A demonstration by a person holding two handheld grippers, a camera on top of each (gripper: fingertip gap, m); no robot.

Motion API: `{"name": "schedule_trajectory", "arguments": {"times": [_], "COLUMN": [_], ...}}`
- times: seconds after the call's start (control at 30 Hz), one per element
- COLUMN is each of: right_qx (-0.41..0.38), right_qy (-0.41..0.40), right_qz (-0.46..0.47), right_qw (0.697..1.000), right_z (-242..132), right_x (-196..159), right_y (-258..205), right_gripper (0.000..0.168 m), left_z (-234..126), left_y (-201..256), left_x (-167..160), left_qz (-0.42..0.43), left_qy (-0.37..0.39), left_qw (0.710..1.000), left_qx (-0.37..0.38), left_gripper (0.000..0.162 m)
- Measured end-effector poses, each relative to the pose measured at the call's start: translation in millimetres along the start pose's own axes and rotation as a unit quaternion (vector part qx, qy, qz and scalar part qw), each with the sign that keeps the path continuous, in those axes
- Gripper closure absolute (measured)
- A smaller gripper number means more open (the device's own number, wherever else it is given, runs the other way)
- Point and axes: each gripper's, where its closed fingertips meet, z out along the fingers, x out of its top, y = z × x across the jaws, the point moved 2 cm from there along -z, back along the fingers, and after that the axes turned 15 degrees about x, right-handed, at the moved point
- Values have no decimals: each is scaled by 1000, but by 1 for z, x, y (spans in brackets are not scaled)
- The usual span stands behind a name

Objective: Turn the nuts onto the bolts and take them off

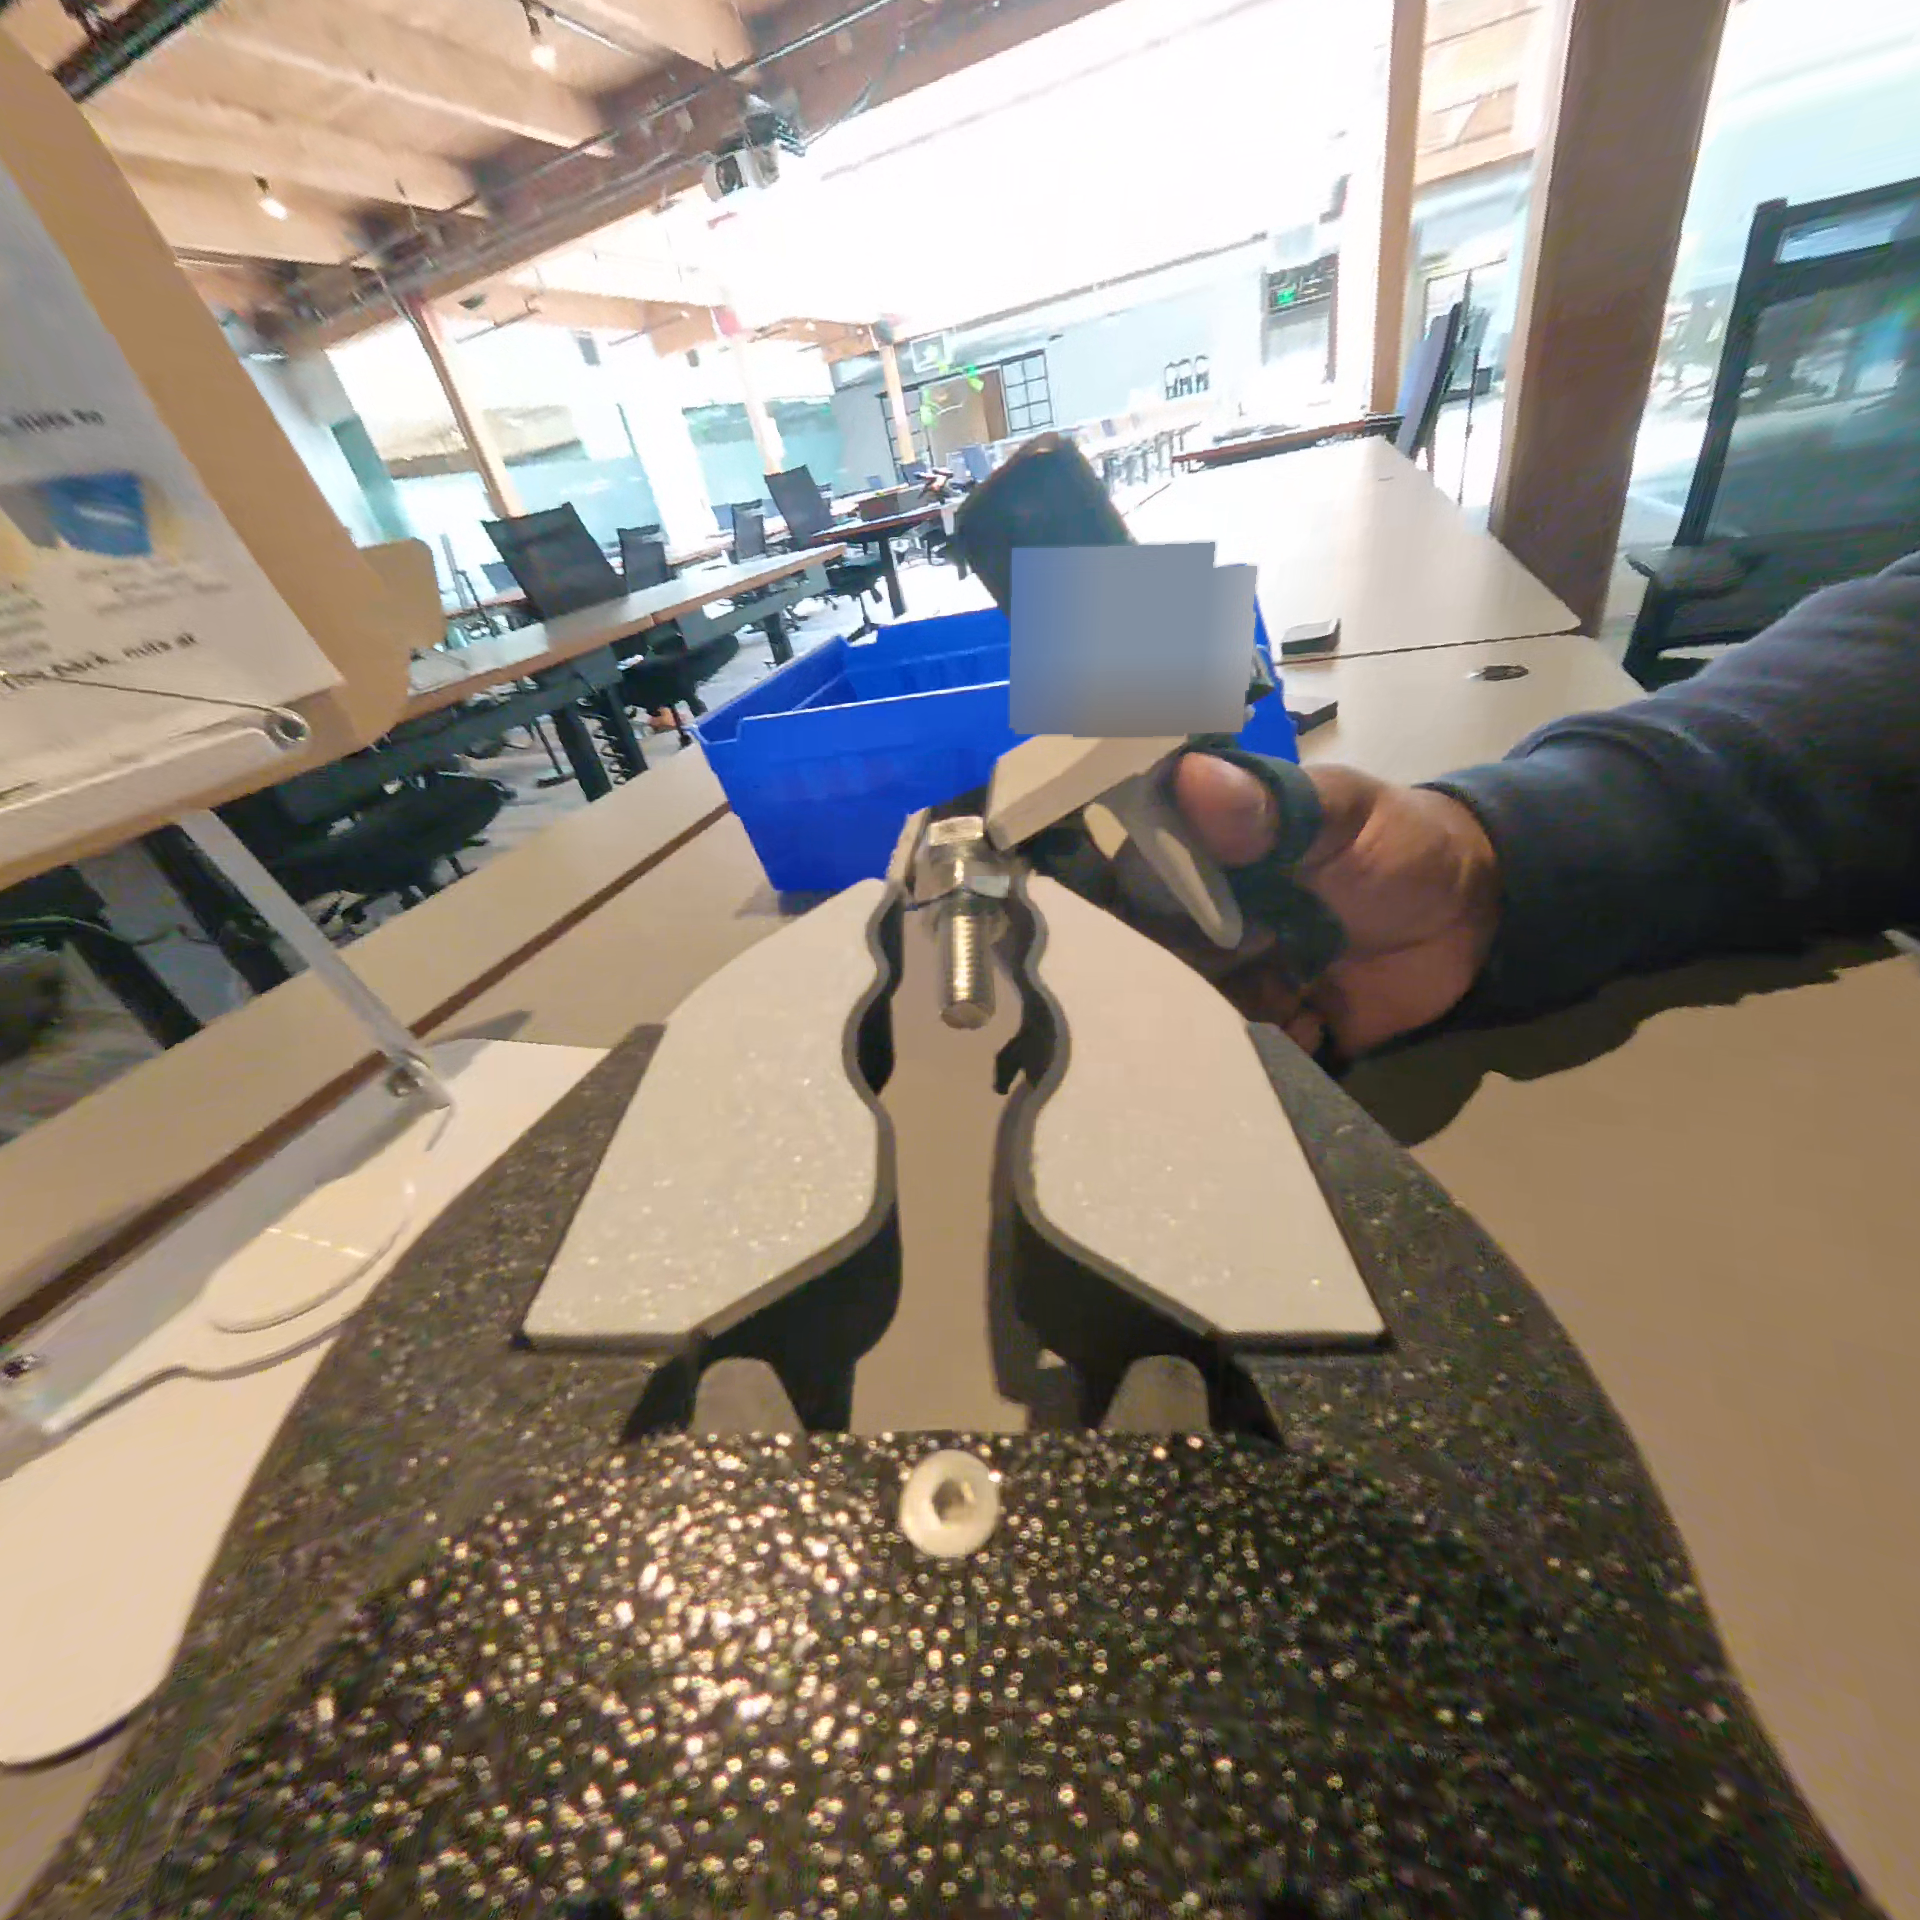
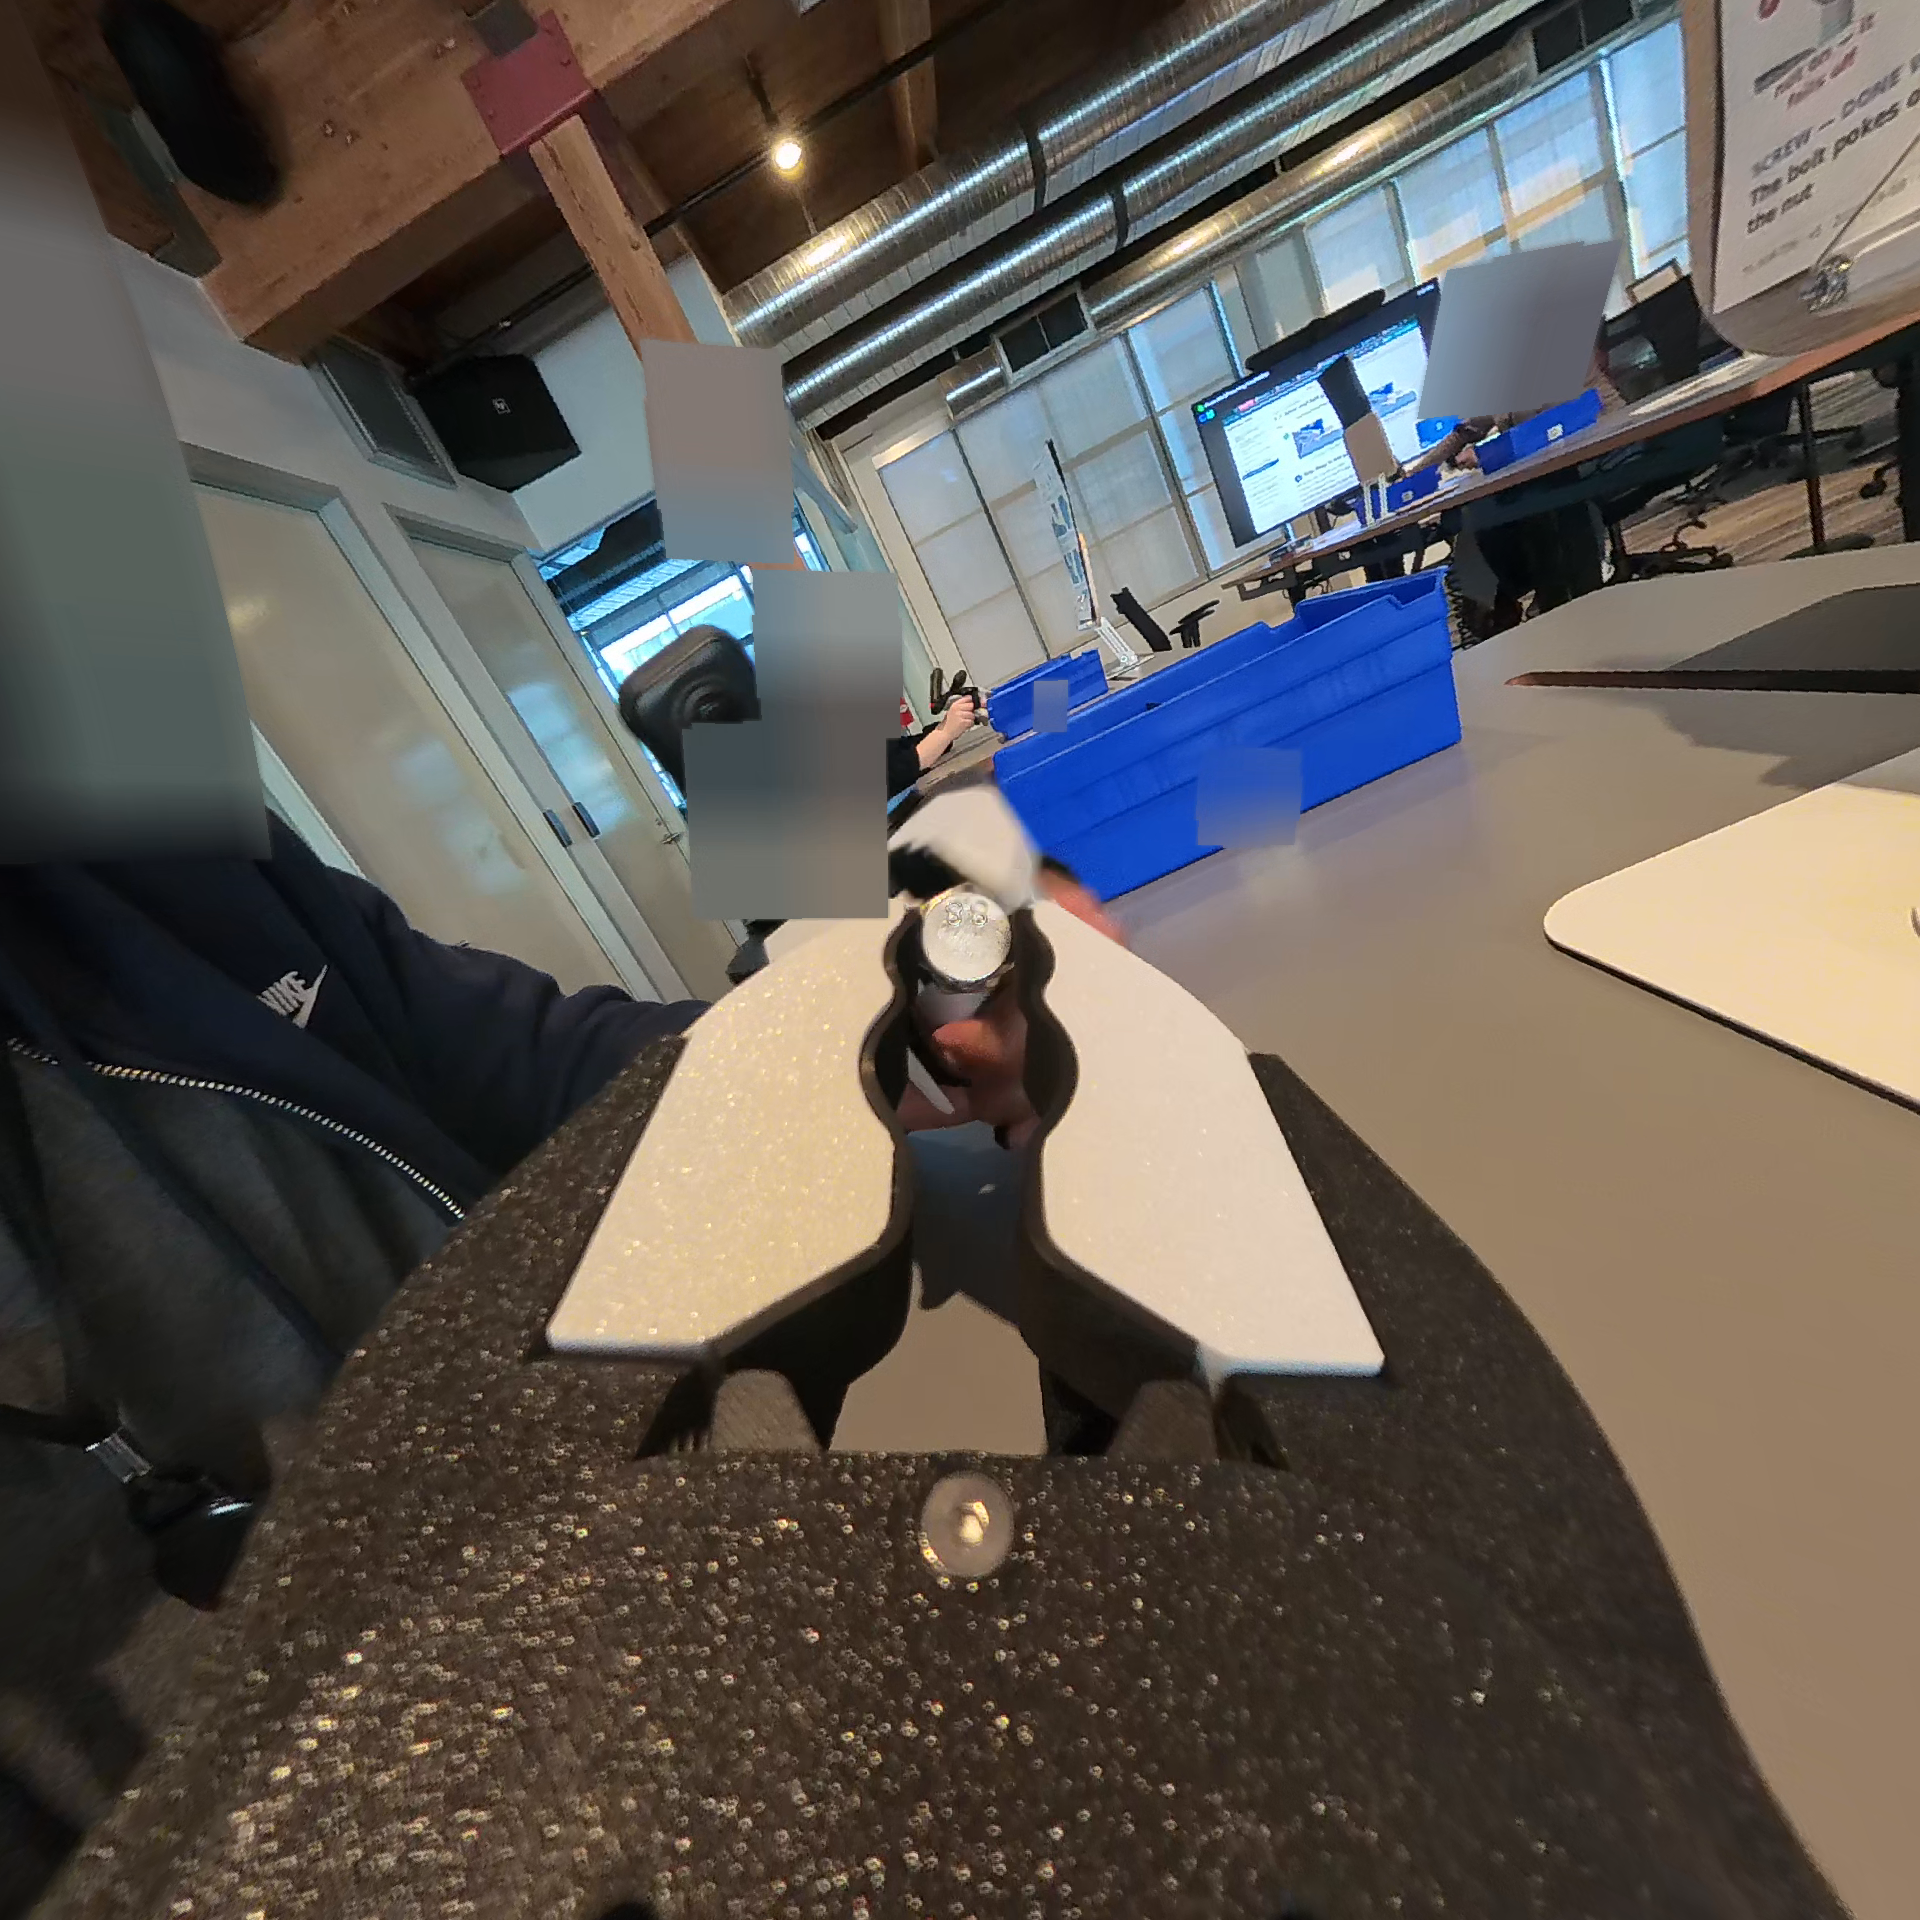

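Room: an open office with timber beams, ducts, desks and chairs; the work happens over a grey table (image 1: 1621,1247).
Left gripper (image 1: 961,904): seen from its own camera, its two grey fingers are drawn close around a nut (image 1: 961,886) at their tips. The threaded shank of the bolt (image 1: 966,961) runs through the nut and points back toward the camera, between the fingers.
Right gripper (image 2: 961,951): its fingers are nearly closed on the bolt's head (image 2: 966,935), which faces its camera; in the left view its grey fingertip (image 1: 1049,795) meets the bolt's far end from the right.
Right hand (image 1: 1382,883): it holds the right gripper's handle, in a dark sleeve.
Position: bolt and nut are held in the air above the table, between the two grippers.
Mat (image 2: 1766,935): white, flat on the table, off to the side.
Stand (image 1: 135,644): a clear holder with a printed sheet, at the left.
Bin (image 1: 862,748): blue, on the table beyond the grippers.
Farther: more blue bins (image 2: 1049,686) and a lit screen (image 2: 1309,426) on distant desks.
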Motion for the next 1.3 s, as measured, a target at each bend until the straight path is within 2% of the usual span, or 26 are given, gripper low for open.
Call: {"name": "schedule_trajectory", "arguments": {"times": [0.07, 0.13, 0.2, 0.27, 0.3, 0.33, 0.37, 0.47, 0.57, 0.67, 0.8, 0.9, 0.97, 1.0, 1.07, 1.1, 1.13, 1.2, 1.3], "right_qx": [1, 1, 1, 1, 2, 3, 3, 4, 5, 7, 8, 7, 5, 5, 3, 3, 3, 2, 2], "right_qy": [1, 0, -3, -4, -3, 0, 2, 6, 8, 8, 2, 0, -2, -3, -4, -3, -3, 0, 10], "right_qz": [1, 1, 1, 0, 0, 0, 1, 2, 3, 5, 3, 4, 3, 3, 4, 4, 4, 4, 7], "right_qw": [1000, 1000, 1000, 1000, 1000, 1000, 1000, 1000, 1000, 1000, 1000, 1000, 1000, 1000, 1000, 1000, 1000, 1000, 1000], "right_z": [-1, 0, 1, 1, 1, 1, 0, -1, -1, 0, 1, 2, 2, 2, 2, 2, 2, 2, -1], "right_x": [0, 0, -1, -1, -1, 0, 0, 1, 2, 1, 0, -1, -1, -2, -2, -2, -2, -1, 1], "right_y": [0, 0, 0, 0, 0, -1, 0, 0, -1, -1, -1, -1, -1, -1, 0, 0, 0, 0, 1], "right_gripper": [152, 152, 152, 152, 152, 152, 152, 152, 152, 152, 152, 152, 152, 152, 152, 152, 152, 152, 152], "left_z": [0, 0, -1, -2, -2, -2, -2, -4, -3, -1, 1, 1, 0, 0, -1, -1, -1, -1, -3], "left_y": [2, 2, 3, 3, 4, 4, 6, 5, -1, 1, 4, 3, 3, 3, 3, 3, 5, 4, -2], "left_x": [0, 0, 0, 0, 0, 0, 1, 8, 6, 3, -1, -1, -1, -1, -2, -2, -2, 2, 7], "left_qz": [29, 115, 246, 373, 410, 418, 397, 253, 149, 76, 9, 50, 155, 228, 377, 426, 443, 398, 264], "left_qy": [3, 11, 24, 36, 41, 43, 46, 57, 39, 20, 0, 5, 15, 22, 34, 36, 39, 47, 48], "left_qw": [1000, 993, 966, 920, 902, 899, 909, 962, 986, 997, 1000, 999, 986, 971, 918, 894, 886, 907, 958], "left_qx": [11, 40, 78, 114, 125, 125, 117, 82, 58, 25, 0, 16, 51, 75, 120, 132, 134, 132, 105], "left_gripper": [145, 145, 145, 145, 145, 145, 143, 129, 122, 123, 144, 145, 145, 145, 145, 145, 142, 130, 124]}}
